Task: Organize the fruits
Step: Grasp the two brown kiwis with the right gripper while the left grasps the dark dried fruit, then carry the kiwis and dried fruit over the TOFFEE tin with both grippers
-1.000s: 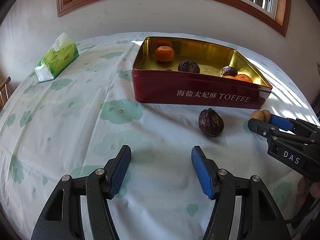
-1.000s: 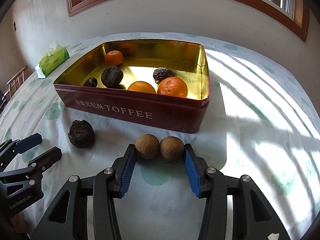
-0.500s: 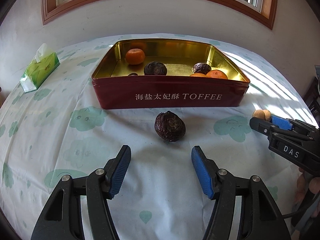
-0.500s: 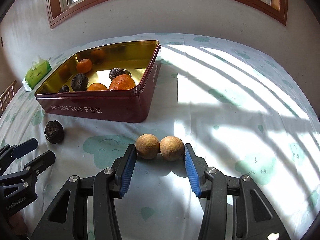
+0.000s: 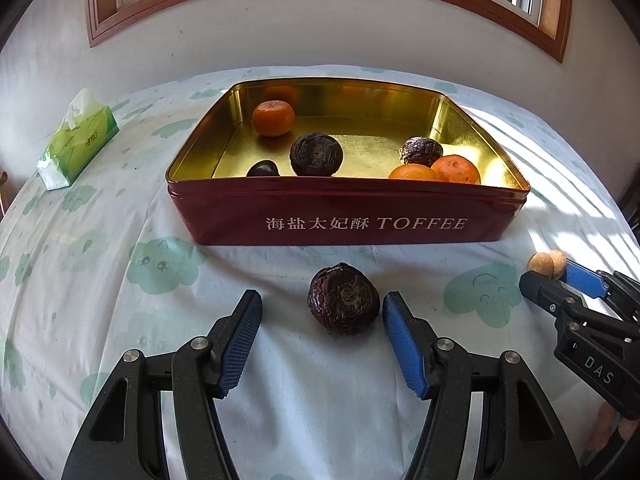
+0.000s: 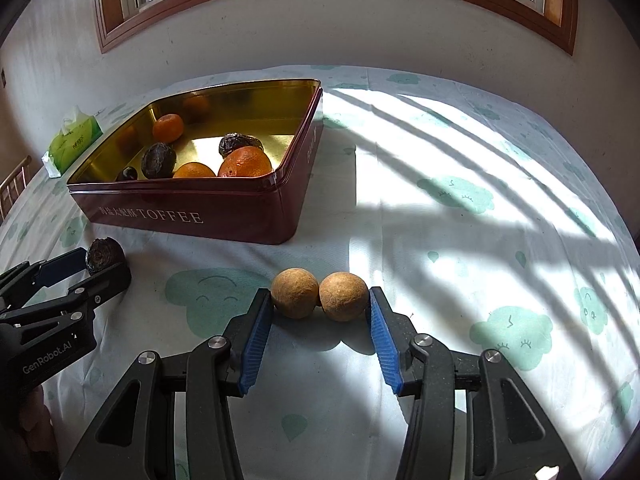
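Fruits lie partly in a red tin (image 5: 344, 216) with a shiny gold inside and partly on the tablecloth (image 5: 120, 280) before it. The left gripper (image 5: 322, 322) sits low over the cloth, level and pointing at the tin, its jaws spread wide on either side of a dark, wrinkled, roundish fruit (image 5: 343, 298); the ribbed blue pads (image 5: 240, 340) stand clear of it. The right gripper (image 6: 320, 312) is also low and level, its pads pressed against a pair of round, tan, rough-skinned fruits (image 6: 319, 294) that touch each other; whether the pair is lifted or resting on the cloth is hard to judge. Inside the tin are three smooth oranges (image 5: 273, 118), two more dark wrinkled fruits (image 5: 316, 154) and a small glossy dark one (image 5: 262, 169). The cloth is pale with green cloud shapes, slightly creased. A soft green tissue pack (image 5: 78, 140) lies well to the tin's left
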{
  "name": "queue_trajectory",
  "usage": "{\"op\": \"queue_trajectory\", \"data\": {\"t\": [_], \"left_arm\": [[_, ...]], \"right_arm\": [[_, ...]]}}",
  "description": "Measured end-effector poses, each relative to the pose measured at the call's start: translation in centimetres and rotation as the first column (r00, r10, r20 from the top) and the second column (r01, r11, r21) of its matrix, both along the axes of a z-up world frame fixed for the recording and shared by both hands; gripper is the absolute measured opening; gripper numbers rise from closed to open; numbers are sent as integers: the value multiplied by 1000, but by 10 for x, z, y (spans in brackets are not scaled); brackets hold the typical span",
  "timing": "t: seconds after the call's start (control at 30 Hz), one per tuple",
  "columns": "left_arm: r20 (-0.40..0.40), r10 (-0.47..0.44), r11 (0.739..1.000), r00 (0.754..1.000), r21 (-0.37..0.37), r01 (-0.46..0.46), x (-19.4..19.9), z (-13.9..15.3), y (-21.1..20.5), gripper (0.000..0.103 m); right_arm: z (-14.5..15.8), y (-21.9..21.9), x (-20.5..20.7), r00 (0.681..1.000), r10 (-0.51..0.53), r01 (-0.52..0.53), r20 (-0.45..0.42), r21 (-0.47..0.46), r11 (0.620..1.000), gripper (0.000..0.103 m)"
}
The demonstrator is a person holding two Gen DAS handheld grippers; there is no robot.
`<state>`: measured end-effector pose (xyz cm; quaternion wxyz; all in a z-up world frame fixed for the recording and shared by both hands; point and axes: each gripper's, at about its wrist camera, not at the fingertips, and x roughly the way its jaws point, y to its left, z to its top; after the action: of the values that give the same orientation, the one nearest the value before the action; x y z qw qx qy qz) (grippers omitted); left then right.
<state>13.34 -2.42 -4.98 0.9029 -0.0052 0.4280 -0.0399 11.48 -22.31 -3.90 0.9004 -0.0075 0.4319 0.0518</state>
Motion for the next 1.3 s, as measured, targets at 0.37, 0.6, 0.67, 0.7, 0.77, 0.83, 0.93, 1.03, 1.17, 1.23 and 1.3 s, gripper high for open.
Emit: {"op": "queue_trajectory", "data": {"t": [0.37,0.6,0.67,0.7,0.77,0.83,0.93,1.03,1.17,1.23,1.3], "left_arm": [[11,4,1000,1000,-4,-4,-1,1,4,37],[12,2,1000,1000,1,-2,-3,1,4,36],[12,3,1000,1000,3,-3,-3,1,4,36],[13,3,1000,1000,3,-3,-4,1,4,36],[13,3,1000,1000,3,-3,-5,1,4,36],[13,3,1000,1000,4,-3,-5,1,4,36],[15,7,1000,1000,8,-7,-6,2,5,36],[20,10,1000,1000,8,-10,-9,3,5,36],[24,13,1000,1000,8,-13,-10,4,6,36],[25,15,1000,1000,6,-15,-10,5,7,36],[27,17,1000,999,4,-18,-10,6,8,36]], "right_arm": [[0,0,0,1000,0,0,1,-1,1000,46],[0,1,-1,1000,0,0,1,-2,1000,46],[0,1,-1,1000,0,0,1,-2,1000,46],[0,1,-1,1000,0,0,1,-1,1000,46],[0,1,-1,1000,0,0,1,-1,1000,46],[0,1,-1,1000,0,0,1,-2,1000,46],[0,1,-1,1000,0,0,1,-1,1000,46],[0,1,-1,1000,0,0,1,-2,1000,45],[0,1,-1,1000,-1,1,2,-3,1000,45],[-1,1,-1,1000,-1,1,2,-1,1000,45],[0,0,-1,1000,-2,2,4,1,1000,45]]}}
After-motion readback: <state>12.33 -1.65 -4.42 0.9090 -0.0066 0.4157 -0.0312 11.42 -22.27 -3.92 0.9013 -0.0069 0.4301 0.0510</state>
